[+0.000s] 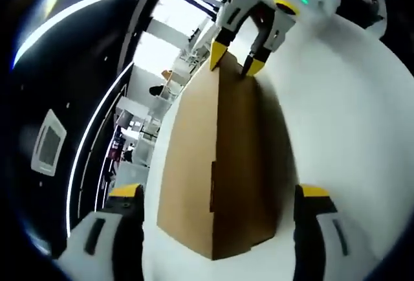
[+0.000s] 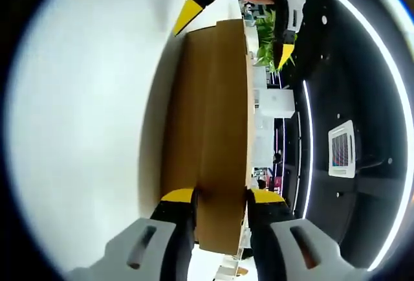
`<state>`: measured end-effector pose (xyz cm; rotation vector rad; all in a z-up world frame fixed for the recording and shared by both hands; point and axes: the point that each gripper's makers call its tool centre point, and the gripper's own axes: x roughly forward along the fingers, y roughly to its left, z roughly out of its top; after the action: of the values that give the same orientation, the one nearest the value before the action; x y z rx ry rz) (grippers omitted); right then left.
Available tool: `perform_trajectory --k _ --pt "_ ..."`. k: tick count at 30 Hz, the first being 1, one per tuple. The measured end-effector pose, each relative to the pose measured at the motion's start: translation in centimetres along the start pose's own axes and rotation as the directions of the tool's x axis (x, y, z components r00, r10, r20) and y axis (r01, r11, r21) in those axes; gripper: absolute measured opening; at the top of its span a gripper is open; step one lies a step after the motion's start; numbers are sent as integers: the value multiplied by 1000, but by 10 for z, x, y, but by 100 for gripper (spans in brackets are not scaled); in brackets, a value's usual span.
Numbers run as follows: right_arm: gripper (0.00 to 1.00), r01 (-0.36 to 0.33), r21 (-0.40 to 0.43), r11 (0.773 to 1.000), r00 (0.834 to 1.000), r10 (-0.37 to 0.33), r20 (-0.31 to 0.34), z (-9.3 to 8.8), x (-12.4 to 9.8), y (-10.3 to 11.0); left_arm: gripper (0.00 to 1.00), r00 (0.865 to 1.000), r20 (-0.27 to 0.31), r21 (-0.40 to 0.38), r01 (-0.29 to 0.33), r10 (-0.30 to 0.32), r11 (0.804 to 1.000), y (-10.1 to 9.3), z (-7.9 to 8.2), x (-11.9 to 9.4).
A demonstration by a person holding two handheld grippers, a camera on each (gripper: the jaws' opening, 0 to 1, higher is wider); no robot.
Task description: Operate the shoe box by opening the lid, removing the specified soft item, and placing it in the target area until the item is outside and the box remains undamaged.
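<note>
Cardboard is seen mid-frame in the left gripper view: the brown shoe box (image 1: pixel 217 164), lid closed, lies on a white table (image 1: pixel 336 100), its long axis running from the lower centre up toward the top of the frame. Its far end is pinched between the narrowly parted jaws of the right gripper (image 1: pixel 237 61). The left gripper (image 1: pixel 220 193) is held wide apart, straddling the near end without contact.

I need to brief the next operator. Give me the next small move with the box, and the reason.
Probably close the left gripper on the near end of the shoe box. Its fingers stand wide of the closed box, while the right gripper already straddles the far end, so both ends get held before the lid lifts.
</note>
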<state>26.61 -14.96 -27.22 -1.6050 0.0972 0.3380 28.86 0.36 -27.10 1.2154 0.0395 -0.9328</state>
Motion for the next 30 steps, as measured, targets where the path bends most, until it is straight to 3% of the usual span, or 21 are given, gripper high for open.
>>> perform_trajectory --k 14,20,25,30 --pt "31 0 1 1000 1000 0 -2 0 0 0 99 1000 -15 45 -14 14 999 1 -4 2" --pt "31 0 2 1000 1000 0 -4 0 0 0 99 1000 2 37 -29 29 999 4 1 1" --pt "31 -1 5 1000 1000 1 -2 1 0 0 92 999 35 32 -8 7 999 0 9 2" --pt "31 2 6 1000 1000 -2 -1 0 0 0 92 999 38 46 -3 1 999 0 11 4"
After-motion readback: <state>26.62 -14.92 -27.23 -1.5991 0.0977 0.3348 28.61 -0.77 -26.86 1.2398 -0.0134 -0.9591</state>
